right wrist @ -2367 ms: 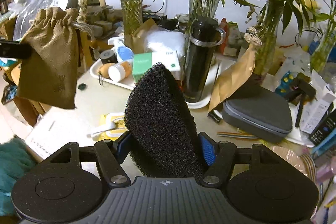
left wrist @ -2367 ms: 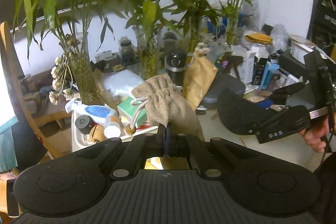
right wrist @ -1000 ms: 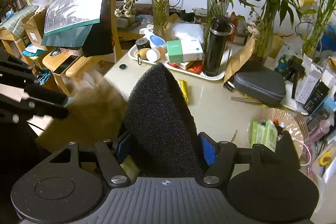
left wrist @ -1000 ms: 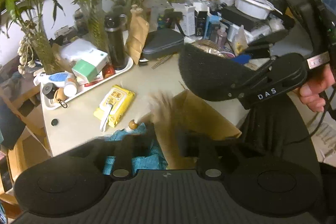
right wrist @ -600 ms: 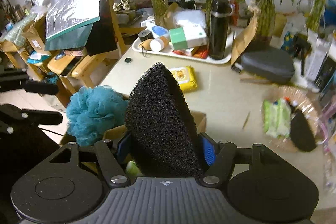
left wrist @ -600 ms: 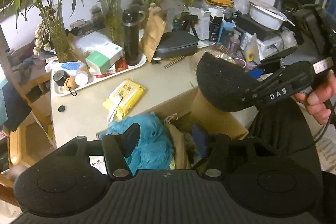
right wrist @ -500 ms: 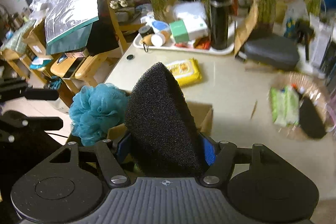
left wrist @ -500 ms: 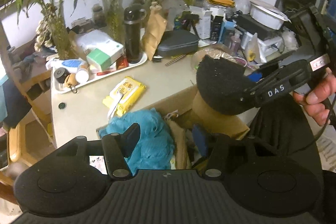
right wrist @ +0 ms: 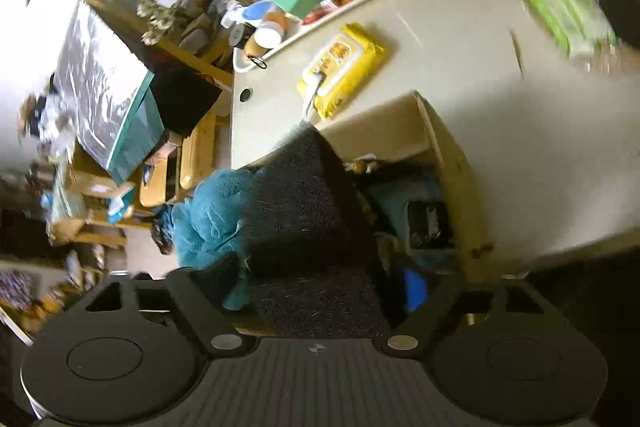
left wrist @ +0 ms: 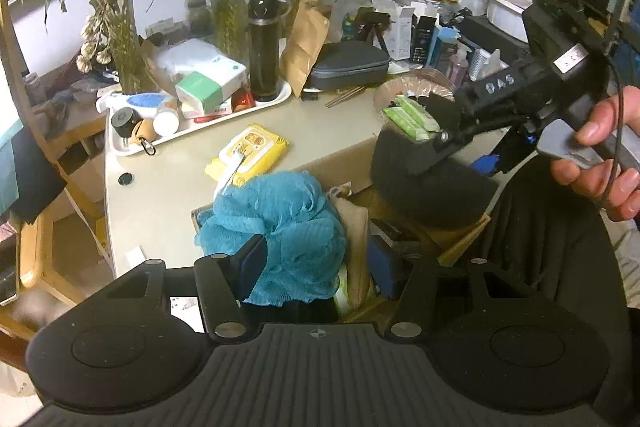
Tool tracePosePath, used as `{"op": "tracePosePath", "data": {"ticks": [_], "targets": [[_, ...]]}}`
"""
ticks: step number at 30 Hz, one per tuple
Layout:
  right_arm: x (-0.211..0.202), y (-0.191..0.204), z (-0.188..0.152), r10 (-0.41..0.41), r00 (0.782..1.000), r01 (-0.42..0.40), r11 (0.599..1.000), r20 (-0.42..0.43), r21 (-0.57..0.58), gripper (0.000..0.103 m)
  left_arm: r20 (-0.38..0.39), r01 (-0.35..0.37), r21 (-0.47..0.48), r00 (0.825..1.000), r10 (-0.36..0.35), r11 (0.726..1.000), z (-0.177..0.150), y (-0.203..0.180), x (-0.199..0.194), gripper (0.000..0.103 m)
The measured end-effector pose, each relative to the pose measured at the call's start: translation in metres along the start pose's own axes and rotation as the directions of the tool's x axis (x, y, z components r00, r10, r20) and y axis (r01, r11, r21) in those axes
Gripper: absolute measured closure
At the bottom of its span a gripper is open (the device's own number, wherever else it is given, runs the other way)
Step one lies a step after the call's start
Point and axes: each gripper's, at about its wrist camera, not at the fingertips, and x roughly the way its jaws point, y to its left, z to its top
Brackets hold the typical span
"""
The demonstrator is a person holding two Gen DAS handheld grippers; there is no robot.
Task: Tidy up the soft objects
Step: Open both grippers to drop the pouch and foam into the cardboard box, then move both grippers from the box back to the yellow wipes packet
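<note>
While the right gripper [right wrist: 316, 291] fingers widen around the black foam sponge [right wrist: 308, 211] over the cardboard box [right wrist: 444, 163], the left gripper [left wrist: 316, 263] gapes empty above the blue bath pouf [left wrist: 280, 223].

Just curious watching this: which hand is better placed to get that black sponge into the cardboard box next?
Right. The right gripper has the black sponge between its opening jaws, directly over the cardboard box. The left gripper hangs open over the blue bath pouf, holding nothing.

Cluttered table [left wrist: 168, 183] (box [left wrist: 340, 163], wipes [left wrist: 248, 155])
</note>
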Motion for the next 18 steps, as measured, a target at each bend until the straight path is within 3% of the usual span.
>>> {"op": "tracePosePath", "data": {"ticks": [3, 8, 13, 16, 18], "targets": [[-0.001, -0.001, 0.0, -0.005, 1.0, 0.005, 1.0, 0.026, 0.006, 0.006, -0.002, -0.006, -0.012, 1.0, 0.006, 1.0, -0.003, 0.003, -0.001, 0.049], [-0.004, 0.0, 0.001, -0.008, 0.999, 0.009, 1.0, 0.035, -0.014, 0.005, -0.015, -0.017, -0.022, 1.0, 0.017, 1.0, -0.005, 0.005, -0.001, 0.049], [-0.009, 0.007, 0.001, -0.047, 0.997, 0.054, 0.993, 0.069, -0.108, 0.004, -0.024, -0.02, -0.023, 1.0, 0.02, 1.0, -0.006, 0.005, 0.002, 0.048], [-0.012, 0.011, 0.0, -0.079, 0.992, 0.095, 0.981, 0.1, -0.168, 0.0, -0.008, -0.025, -0.026, 1.0, 0.025, 0.999, -0.006, 0.004, 0.001, 0.038], [-0.013, 0.014, -0.002, -0.101, 0.988, 0.124, 0.971, 0.121, -0.204, 0.0, 0.02, -0.041, -0.043, 0.999, 0.042, 0.998, -0.006, 0.005, 0.0, 0.024]]}}
